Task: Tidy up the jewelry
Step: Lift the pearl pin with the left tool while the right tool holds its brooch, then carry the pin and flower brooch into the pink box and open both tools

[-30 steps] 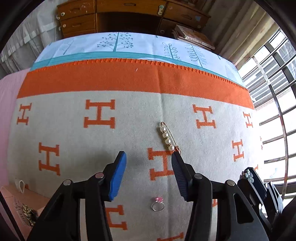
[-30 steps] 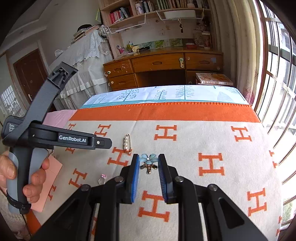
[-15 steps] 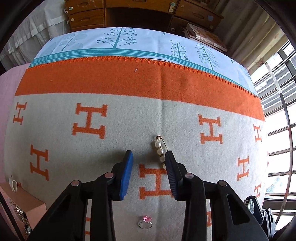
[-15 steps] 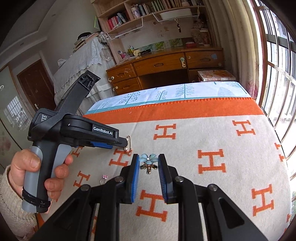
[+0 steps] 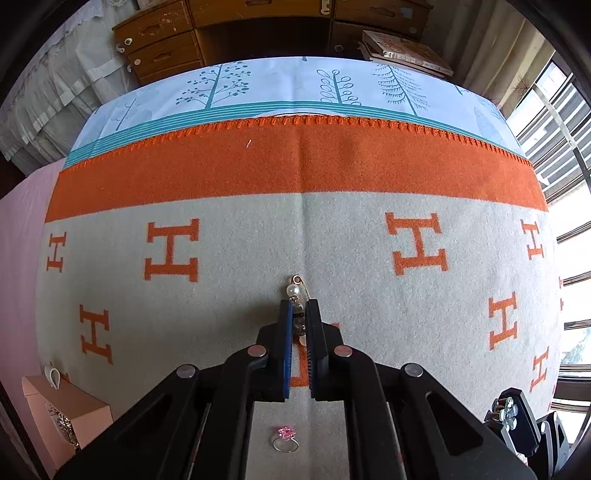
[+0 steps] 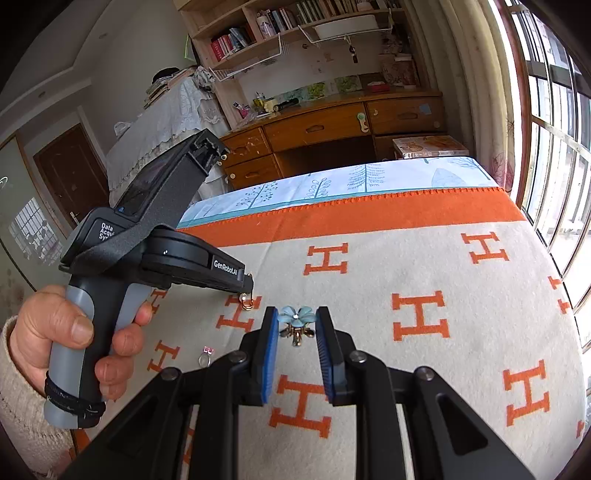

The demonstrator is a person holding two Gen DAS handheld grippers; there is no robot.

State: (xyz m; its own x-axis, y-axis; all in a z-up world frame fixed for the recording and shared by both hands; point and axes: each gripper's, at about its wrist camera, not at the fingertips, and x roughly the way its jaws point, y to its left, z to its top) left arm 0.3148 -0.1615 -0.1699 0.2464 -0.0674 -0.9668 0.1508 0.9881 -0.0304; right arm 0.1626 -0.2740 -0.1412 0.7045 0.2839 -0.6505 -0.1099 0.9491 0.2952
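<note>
Orange-H blanket (image 5: pixel 229 295): left tool (image 5: pixel 300 314) clamps the pearl pin (image 5: pixel 294 290); right tool (image 6: pixel 296 325) grips the blue flower brooch (image 6: pixel 296 316).

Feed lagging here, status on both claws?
Left claw shut on pearl pin. Right claw shut on blue flower brooch. Pink ring loose on blanket. Nothing blocking.

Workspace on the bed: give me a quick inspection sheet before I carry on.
Surface: grey blanket with orange H pattern, lying flat.
Job's things: pearl pin between the left gripper's pads; blue flower brooch in the right gripper; pink-stone ring loose on the blanket; pink box at the left edge with jewelry in it.
Clutter: nothing seen.
Grippers: left gripper shut on the pin; right gripper shut on the brooch.
Cables: nothing seen.
Surroundings: wooden desk, bookshelf, window.
</note>
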